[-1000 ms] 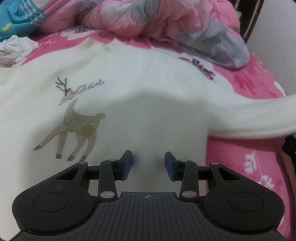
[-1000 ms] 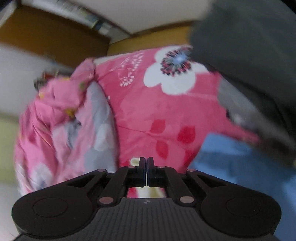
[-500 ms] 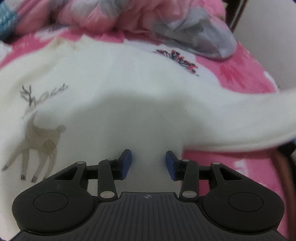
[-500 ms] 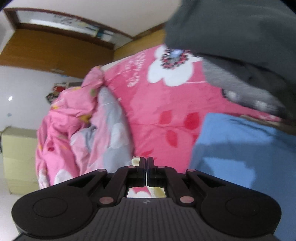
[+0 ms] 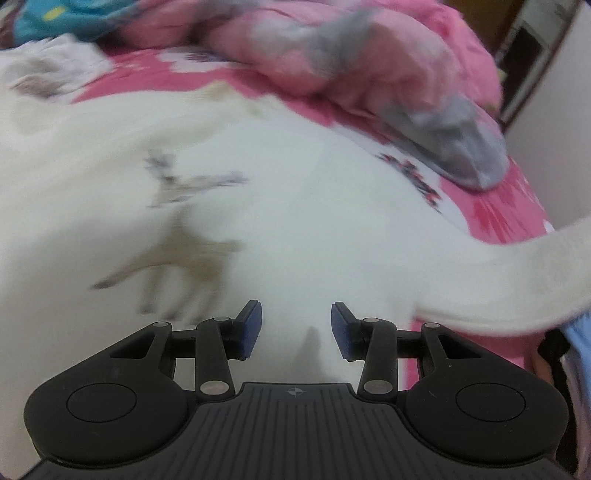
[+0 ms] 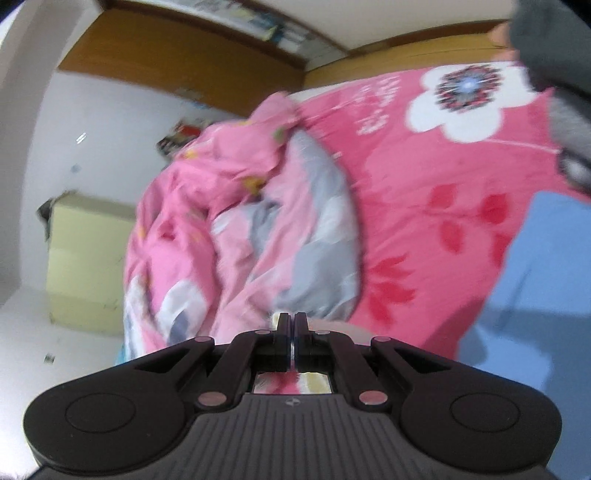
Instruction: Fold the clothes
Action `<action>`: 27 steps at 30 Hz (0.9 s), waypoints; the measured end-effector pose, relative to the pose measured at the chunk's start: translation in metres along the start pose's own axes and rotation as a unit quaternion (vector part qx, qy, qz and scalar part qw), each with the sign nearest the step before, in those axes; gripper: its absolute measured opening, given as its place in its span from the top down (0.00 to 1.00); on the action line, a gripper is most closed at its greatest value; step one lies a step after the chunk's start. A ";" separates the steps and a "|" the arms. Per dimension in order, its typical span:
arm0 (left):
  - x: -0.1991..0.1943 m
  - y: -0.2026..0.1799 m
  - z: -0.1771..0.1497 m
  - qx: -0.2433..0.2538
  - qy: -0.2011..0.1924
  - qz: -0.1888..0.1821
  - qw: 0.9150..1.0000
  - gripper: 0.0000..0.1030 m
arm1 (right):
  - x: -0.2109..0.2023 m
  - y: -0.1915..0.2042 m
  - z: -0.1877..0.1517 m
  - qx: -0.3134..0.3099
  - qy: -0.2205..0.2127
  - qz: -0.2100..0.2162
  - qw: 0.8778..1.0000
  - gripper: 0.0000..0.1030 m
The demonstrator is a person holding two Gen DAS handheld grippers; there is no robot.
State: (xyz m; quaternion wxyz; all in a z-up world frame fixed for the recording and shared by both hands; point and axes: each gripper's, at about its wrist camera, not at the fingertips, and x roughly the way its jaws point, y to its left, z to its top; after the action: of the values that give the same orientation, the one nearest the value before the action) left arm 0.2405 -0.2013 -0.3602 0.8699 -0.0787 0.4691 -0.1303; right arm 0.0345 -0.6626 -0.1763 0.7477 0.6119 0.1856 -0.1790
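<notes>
A white sweater [image 5: 295, 229] with a brown deer print [image 5: 177, 254] lies spread on the pink floral bedsheet [image 5: 509, 206]. My left gripper [image 5: 296, 314] hovers over its lower middle, open, with nothing between the blue pads [image 5: 251, 328]. One sleeve [image 5: 524, 280] stretches off to the right and curves upward. In the right wrist view my right gripper [image 6: 294, 317] is shut, and a sliver of cream fabric [image 6: 275, 318] shows at its fingertips, apparently that sleeve. The rest of the sleeve is hidden below the gripper body.
A crumpled pink and grey duvet [image 5: 388, 74] [image 6: 240, 221] is heaped at the bed's far side. A blue garment [image 6: 546, 277] lies on the sheet at right, under a person's dark grey sleeve [image 6: 550, 40]. A cream cabinet [image 6: 85, 258] stands by the white wall. Teal cloth [image 5: 55, 18] lies far left.
The left gripper's view swung so the deer sits nearer centre again, with motion blur. The right gripper rose and tilted, still shut, bringing the wall and cabinet into view.
</notes>
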 end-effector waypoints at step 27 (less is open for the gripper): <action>-0.083 0.244 0.046 -0.148 -0.060 0.041 0.986 0.59 | 0.244 0.141 -0.311 -0.084 0.216 0.139 0.963 1.00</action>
State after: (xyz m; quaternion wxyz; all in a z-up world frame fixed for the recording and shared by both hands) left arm 0.2729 0.0573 -0.3320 0.8799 -0.1951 0.4329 -0.0187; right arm 0.2980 -0.3411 -0.2347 0.7565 0.5904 0.2701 0.0789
